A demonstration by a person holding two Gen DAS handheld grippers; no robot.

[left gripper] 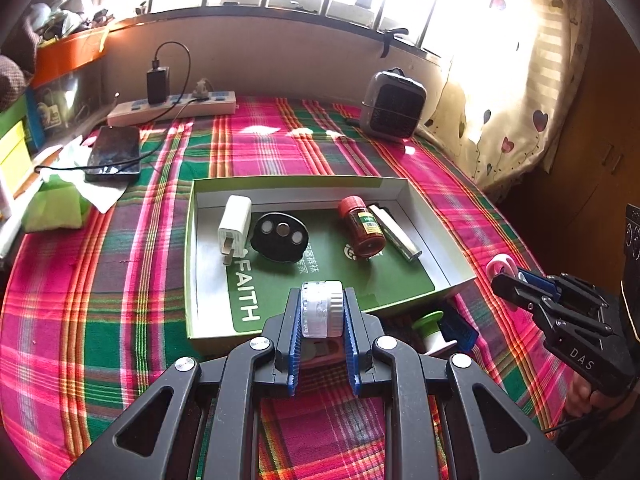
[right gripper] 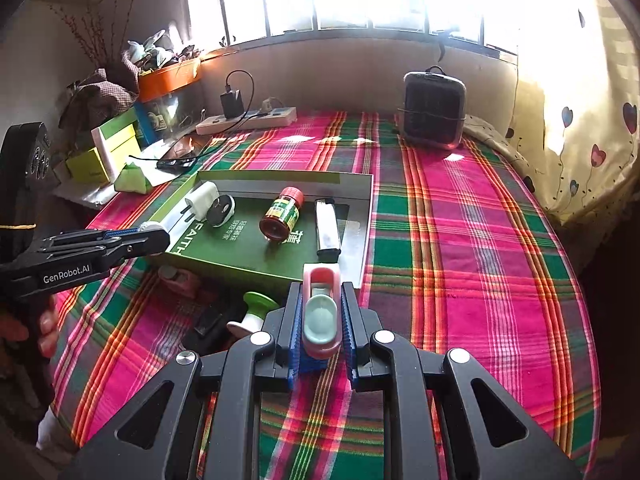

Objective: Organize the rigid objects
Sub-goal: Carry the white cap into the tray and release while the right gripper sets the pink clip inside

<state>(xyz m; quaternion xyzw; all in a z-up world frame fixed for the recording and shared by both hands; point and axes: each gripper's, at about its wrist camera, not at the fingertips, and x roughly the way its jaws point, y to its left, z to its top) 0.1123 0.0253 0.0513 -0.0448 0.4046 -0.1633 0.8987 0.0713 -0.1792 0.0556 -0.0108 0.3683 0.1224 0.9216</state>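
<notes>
While both hung over the plaid cloth [left gripper: 120, 280] | I saw left gripper [left gripper: 322, 316] clamped on clear jar [left gripper: 322, 310], tray [left gripper: 192, 248] at 12 | right gripper [right gripper: 320, 320] pinched pink clip [right gripper: 320, 312], tray at 11

The left gripper [left gripper: 322, 312] points forward and down, its jaws closed on a small clear jar [left gripper: 321, 308] with blue pads at 9 and 3 o'clock. The right gripper [right gripper: 320, 312] angles down likewise, jaws clamped on a pink clip [right gripper: 320, 316]. In the right wrist view, a hand [right gripper: 44, 328] at 9 o'clock grips the left tool's handle.
</notes>
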